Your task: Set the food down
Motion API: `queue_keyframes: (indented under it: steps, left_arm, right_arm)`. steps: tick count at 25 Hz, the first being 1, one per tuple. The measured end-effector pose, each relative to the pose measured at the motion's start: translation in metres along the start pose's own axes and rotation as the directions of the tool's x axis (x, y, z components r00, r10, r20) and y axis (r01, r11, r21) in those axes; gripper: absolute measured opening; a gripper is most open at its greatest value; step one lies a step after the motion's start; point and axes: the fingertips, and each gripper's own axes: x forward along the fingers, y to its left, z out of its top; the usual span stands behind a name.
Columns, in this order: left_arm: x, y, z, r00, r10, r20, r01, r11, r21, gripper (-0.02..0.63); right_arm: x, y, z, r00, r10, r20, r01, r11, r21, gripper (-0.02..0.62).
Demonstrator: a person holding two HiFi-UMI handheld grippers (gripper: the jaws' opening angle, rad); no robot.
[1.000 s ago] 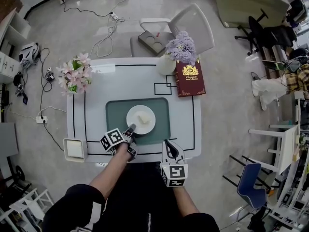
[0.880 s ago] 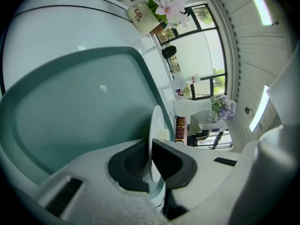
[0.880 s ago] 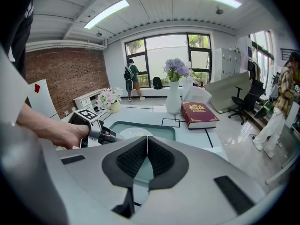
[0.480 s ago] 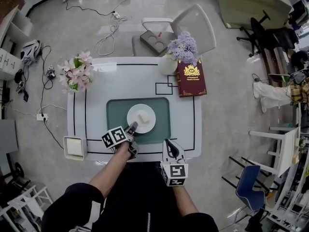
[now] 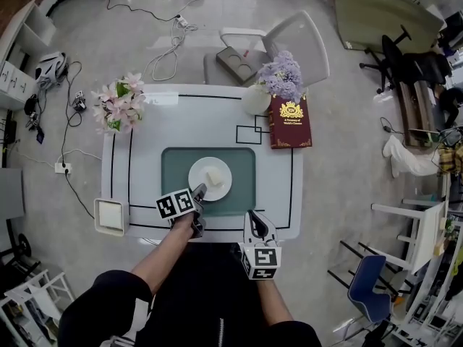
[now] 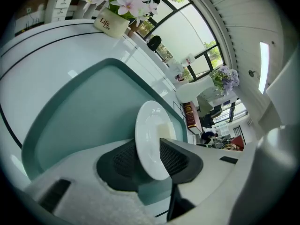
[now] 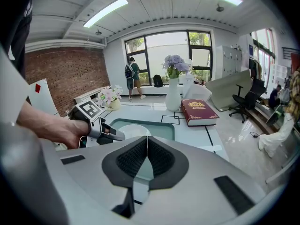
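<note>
In the head view, the bare left forearm slants up from the bottom centre, and the left gripper [image 5: 197, 192] meets the near rim of the white plate [image 5: 210, 178]. The right gripper [image 5: 252, 220] sits lower, at the table's [image 5: 145, 132] near edge. The pink flowers' pot [image 6: 110, 23] reads "Life"; the red book's [image 5: 291, 122] gold title is illegible. The left jaws are opening, the rim between them but unpressed. The right jaws are together and empty. The pale food [image 5: 214, 177] lies on the plate, on the green mat [image 5: 173, 166] at mid-frame.
</note>
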Motion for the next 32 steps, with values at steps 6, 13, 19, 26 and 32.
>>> queue_keyframes:
  steps: [6,13,19,26,32]
  left_arm:
    - [-0.002,0.004,0.002,0.998,0.064,0.000,-0.063,0.982,0.177,0.135]
    - [-0.008,0.005,0.001,0.998,0.054,-0.013,-0.049,0.964,0.262,0.135]
    - [-0.016,0.014,0.000,0.998,0.058,-0.024,-0.050,0.963,0.264,0.135]
    - [-0.025,0.020,0.001,0.998,0.056,-0.004,-0.054,0.969,0.242,0.135]
    - [-0.033,0.020,0.004,0.998,0.055,0.031,-0.061,0.962,0.266,0.133]
  right_arm:
    - [0.002,0.000,-0.001,1.000,0.008,-0.002,-0.008,1.000,-0.004,0.009]
    - [0.004,0.004,-0.002,1.000,0.027,-0.004,-0.027,1.000,-0.011,0.009]
    - [0.007,0.012,0.002,0.999,0.049,-0.005,-0.049,0.998,-0.025,0.009]
    - [0.010,0.020,0.004,0.997,0.079,-0.006,-0.079,0.996,-0.045,0.009]
    - [0.013,0.025,0.006,0.995,0.103,-0.004,-0.103,0.992,-0.066,0.009]
